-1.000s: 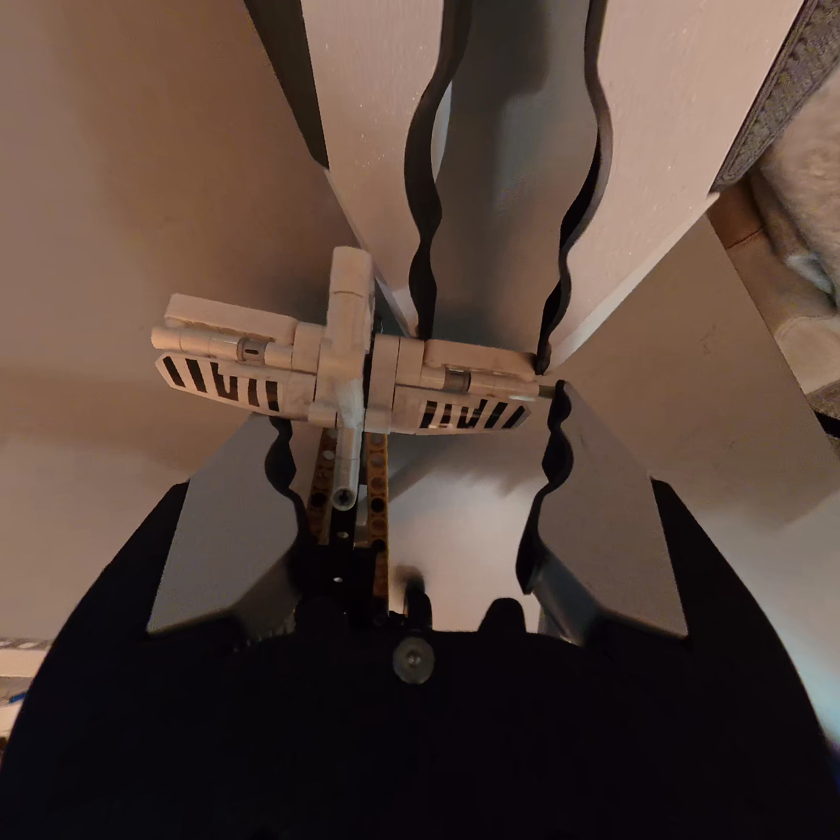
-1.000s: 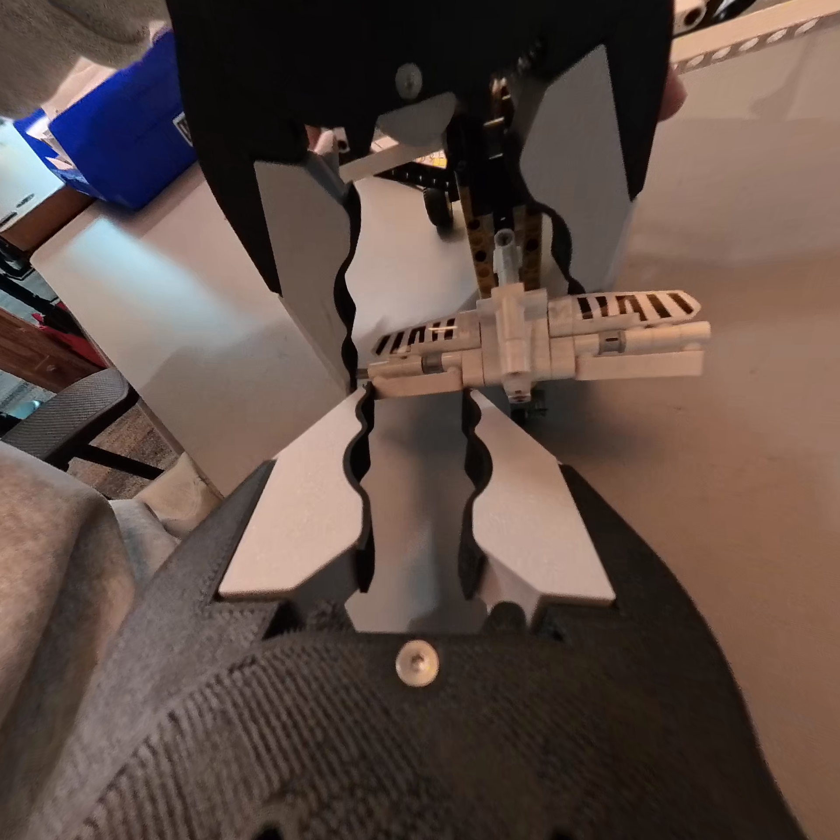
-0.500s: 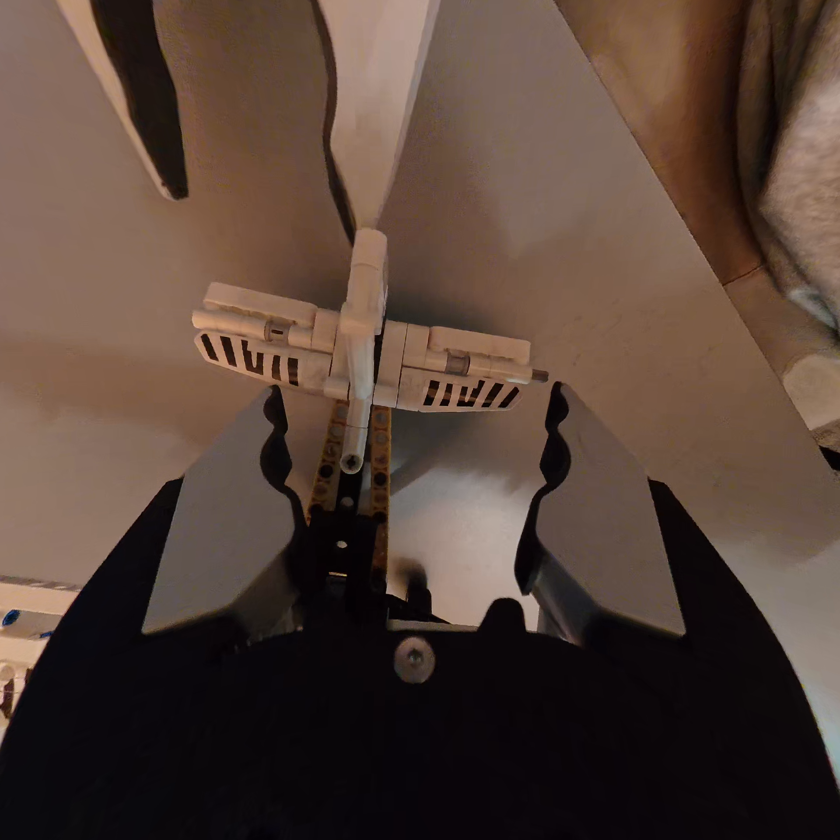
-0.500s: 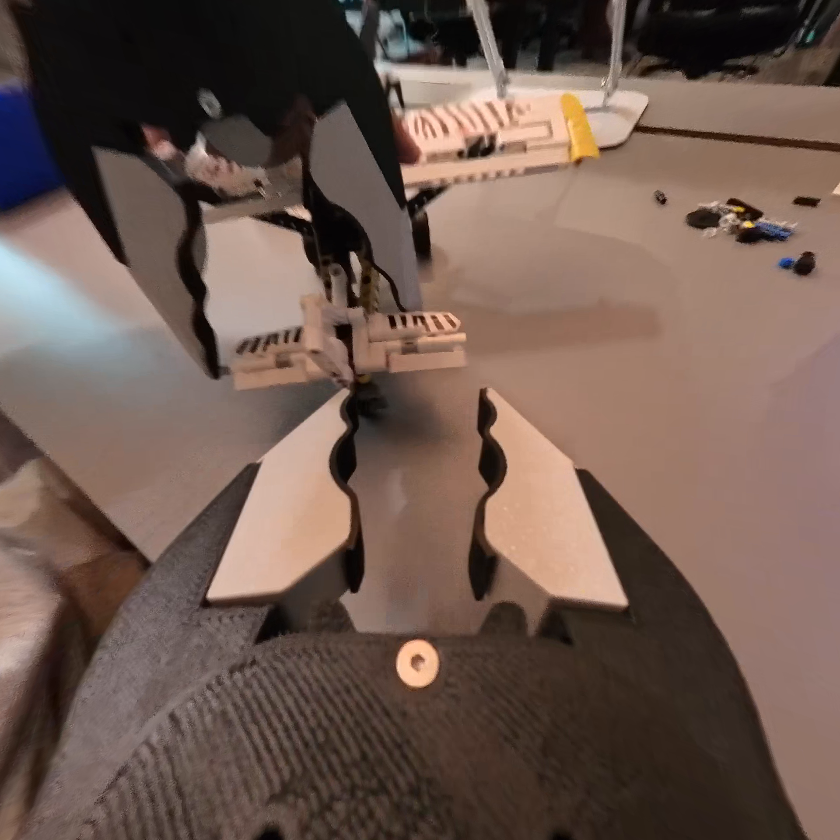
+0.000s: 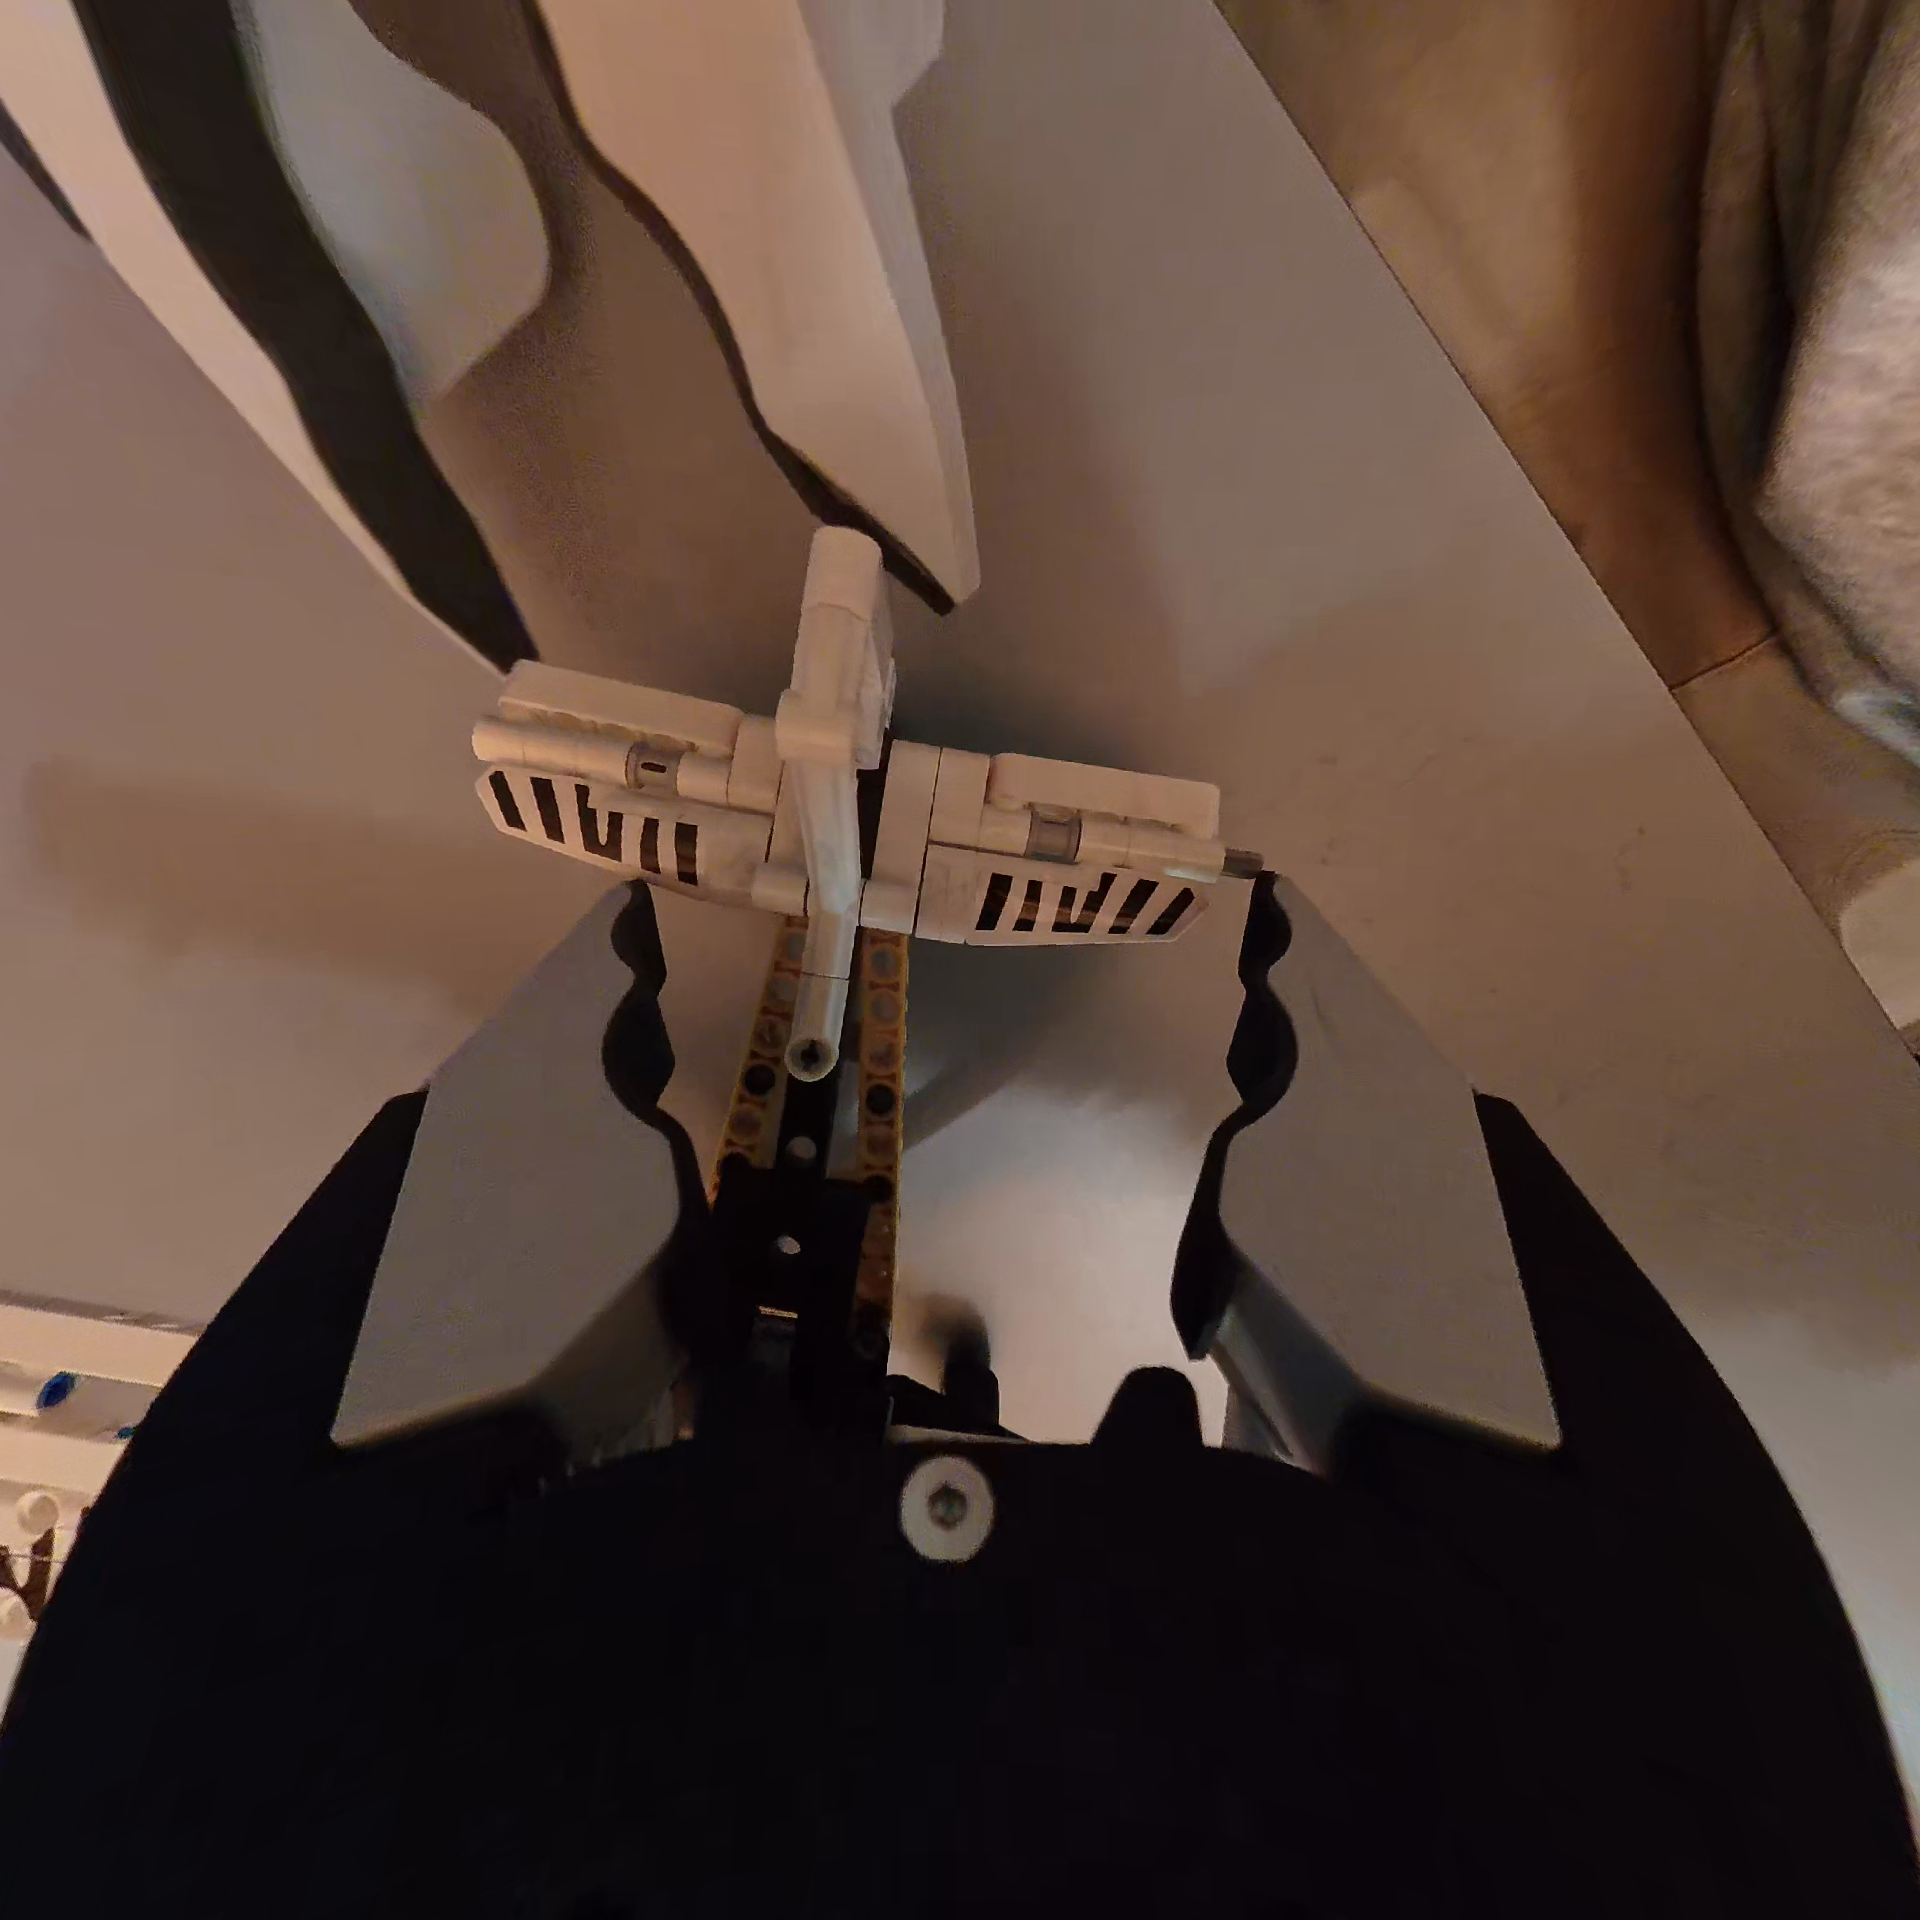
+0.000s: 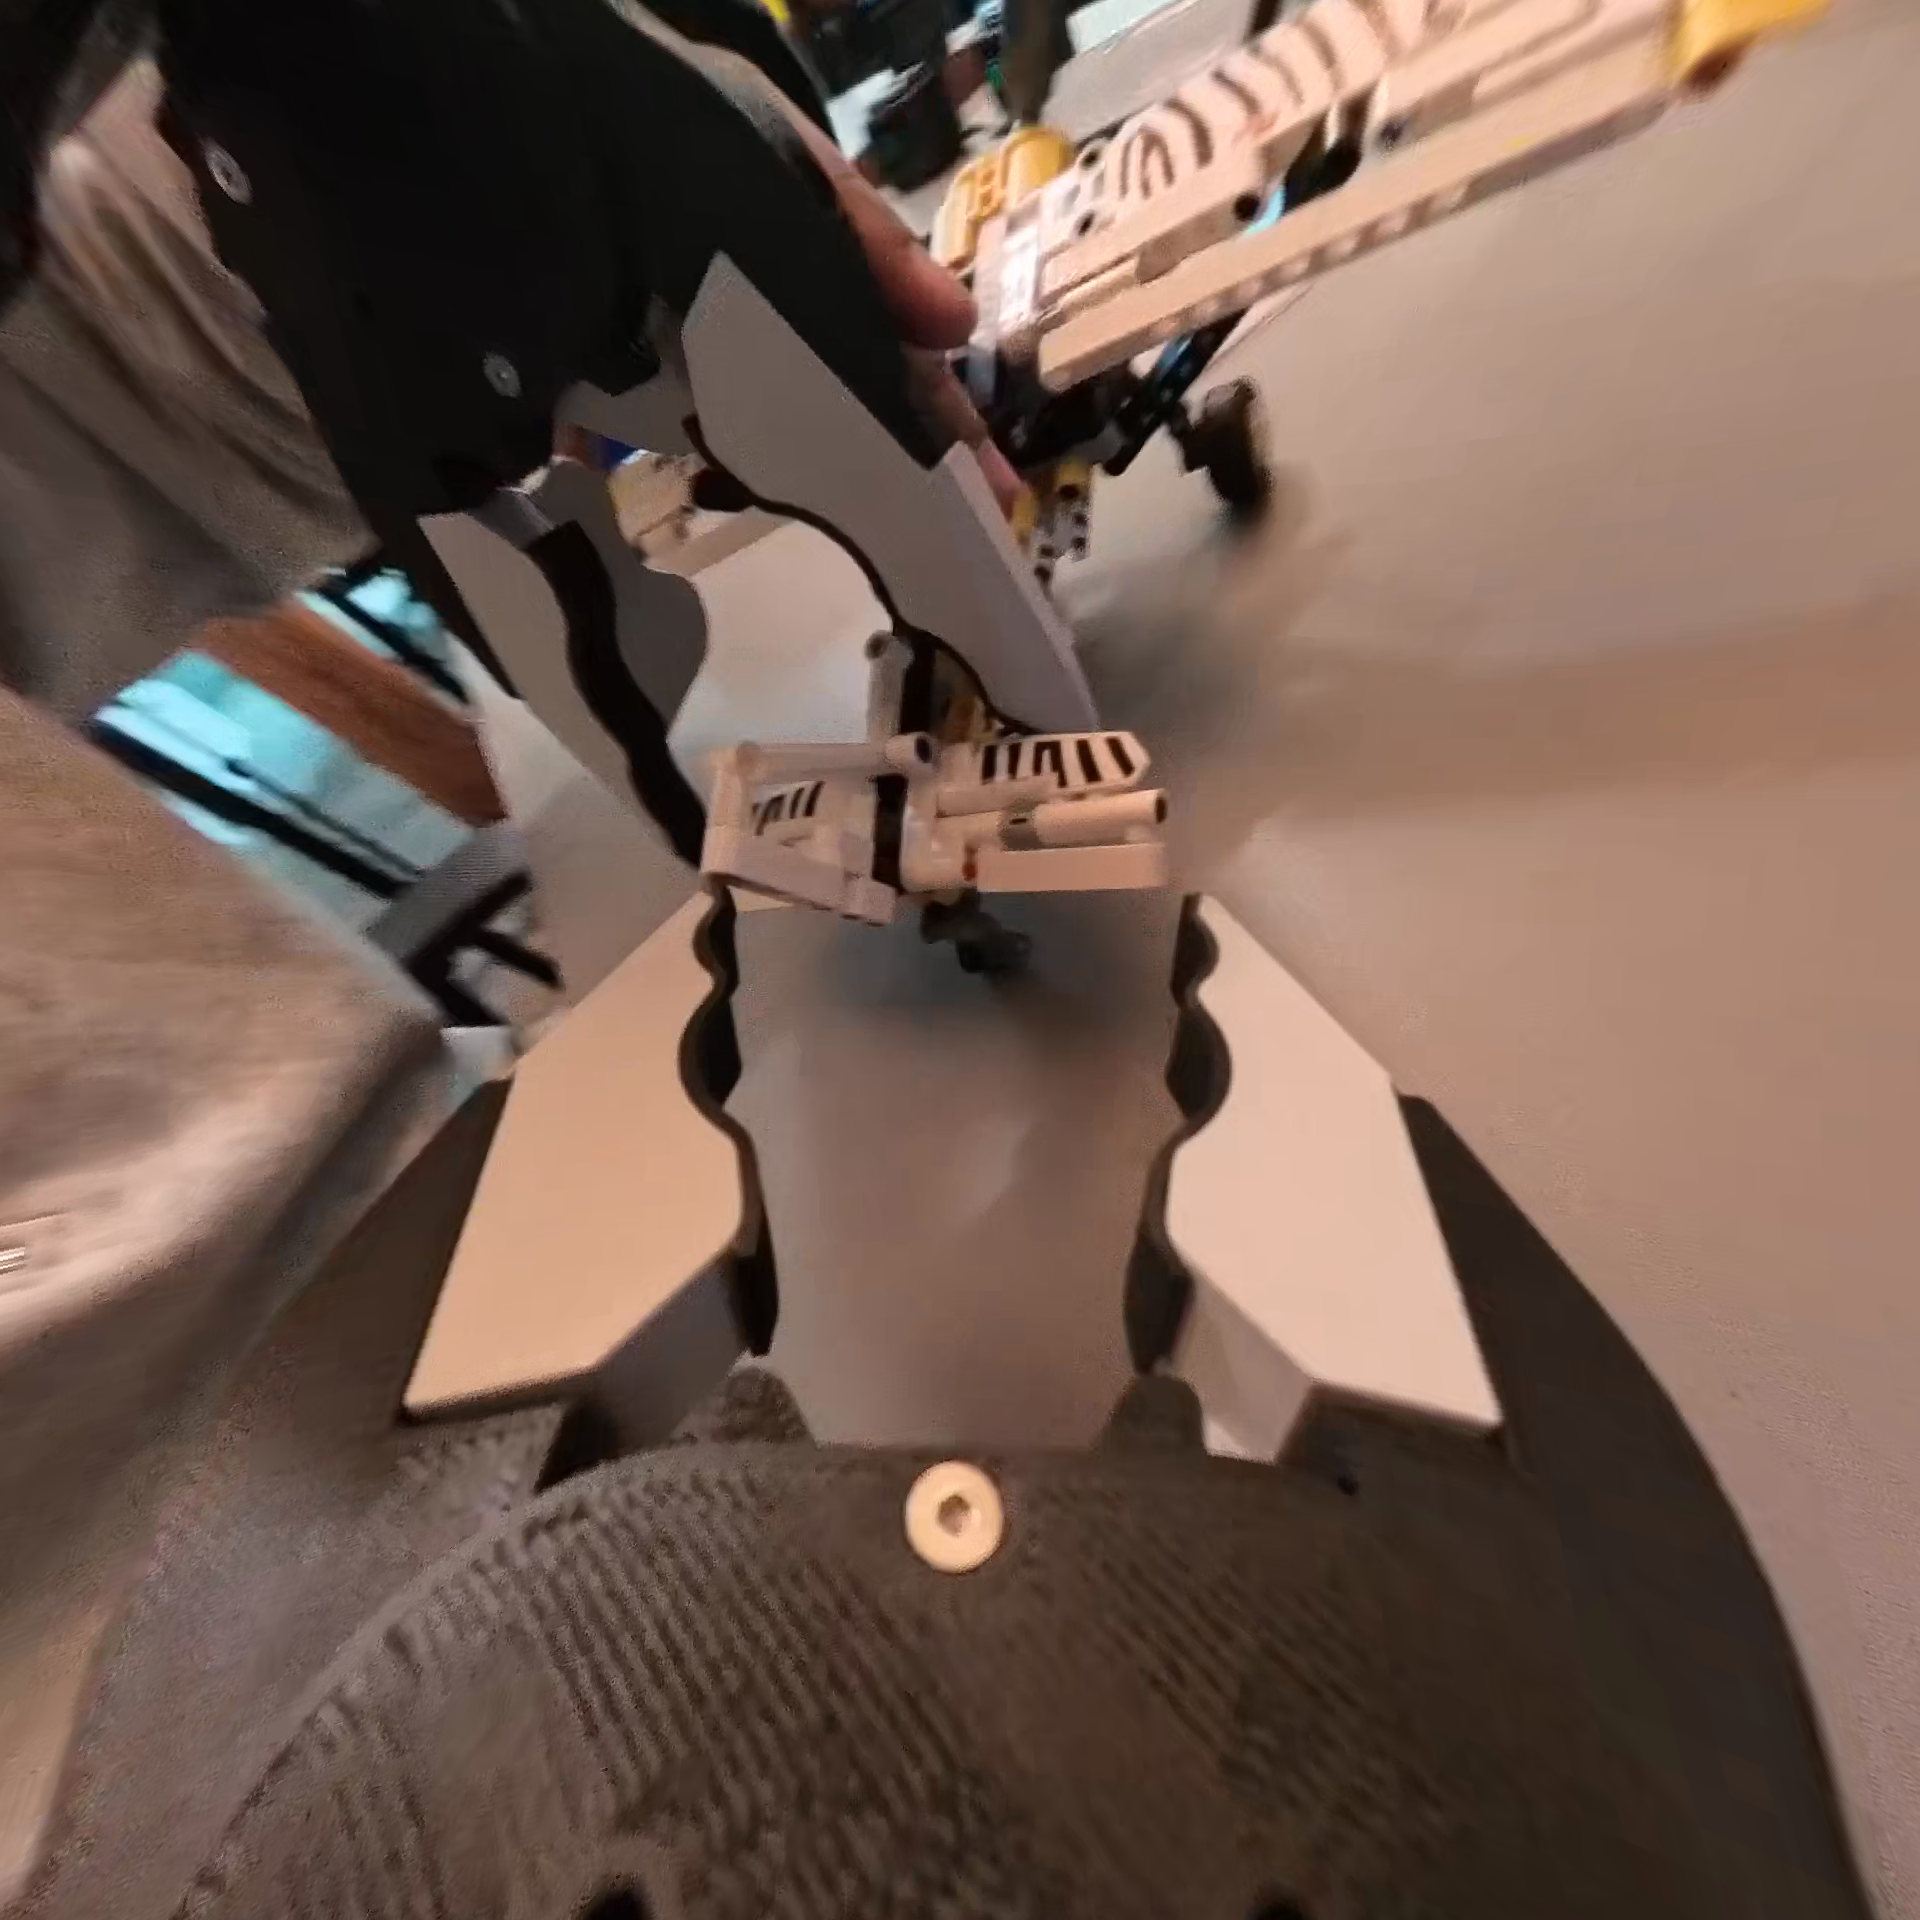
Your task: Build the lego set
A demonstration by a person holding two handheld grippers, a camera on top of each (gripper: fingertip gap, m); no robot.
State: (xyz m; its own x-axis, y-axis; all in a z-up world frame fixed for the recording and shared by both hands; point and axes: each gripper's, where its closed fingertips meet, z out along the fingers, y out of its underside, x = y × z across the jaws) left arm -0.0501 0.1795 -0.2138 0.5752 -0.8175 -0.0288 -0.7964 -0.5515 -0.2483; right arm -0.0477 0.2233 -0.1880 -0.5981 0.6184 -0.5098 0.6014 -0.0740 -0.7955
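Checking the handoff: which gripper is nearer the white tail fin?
Left. The left gripper straddles the tail boom, its open fingers right beside the tail fin. The right gripper, open, sits just short of it, facing the fin.

Office-like room: white desk (image 6: 1558,727), office chair (image 6: 468,914), wood floor (image 6: 343,675).

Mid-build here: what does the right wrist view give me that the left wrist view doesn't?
Only the right wrist view: the long white wing with black stripes and a yellow tip, a blurred black wheel, and a person's fingertips beside the left claw. Only the left wrist view: the yellow-and-black holed beam lying between that claw's fingers. Both: the white cross-shaped tail piece with striped fins over the pale table, with the open right claw facing it.
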